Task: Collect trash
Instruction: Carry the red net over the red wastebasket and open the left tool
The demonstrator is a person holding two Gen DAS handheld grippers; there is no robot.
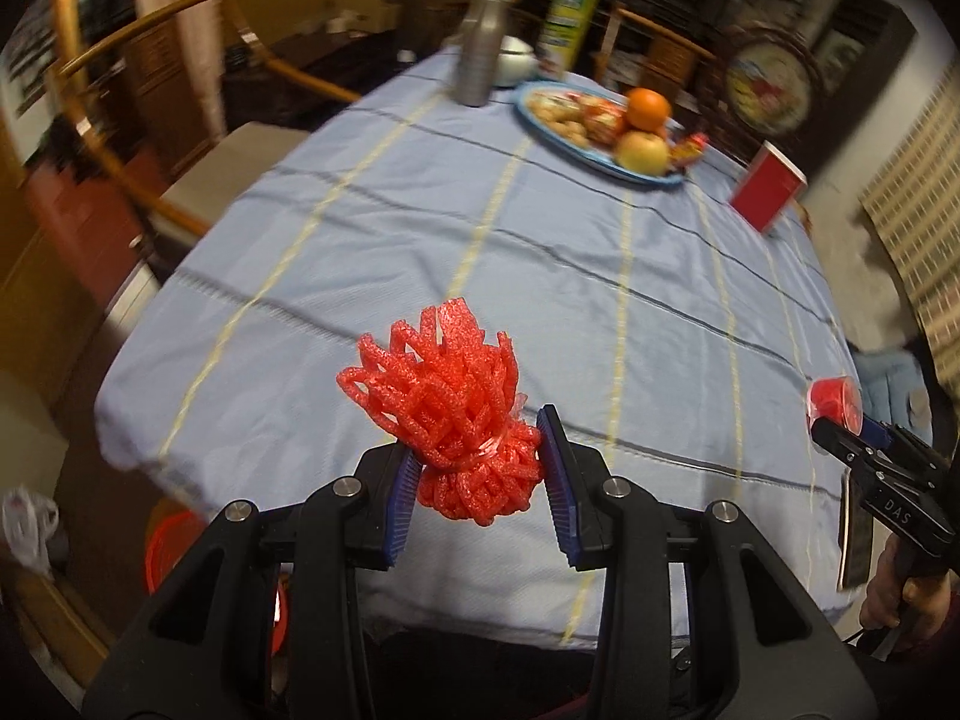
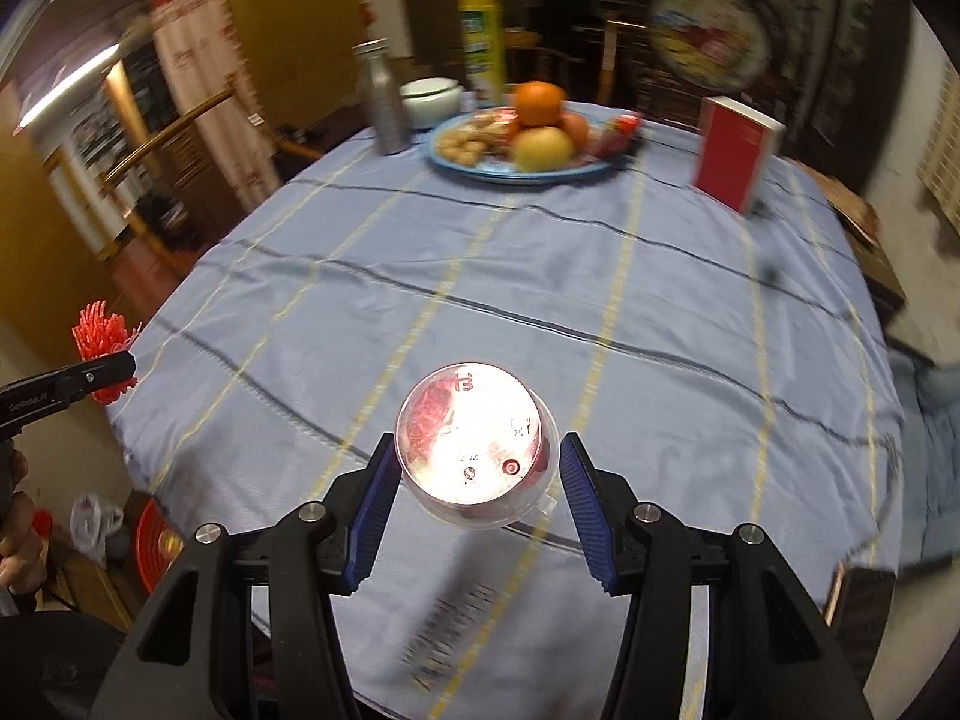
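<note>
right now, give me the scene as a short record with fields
left gripper: shut on red foam net, held above the table edge
right gripper: shut on clear plastic cup, bottom facing the camera
table: blue striped cloth
far end: plate of fruit and snacks, metal bottle, yellow can, white bowl
right side: red book, standing
floor, left: red bin, partly hidden by the table

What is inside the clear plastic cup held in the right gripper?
Through the base of the clear plastic cup, gripped by the right gripper, something red shows inside. Glare on the base hides the rest, so what it is cannot be told.
</note>
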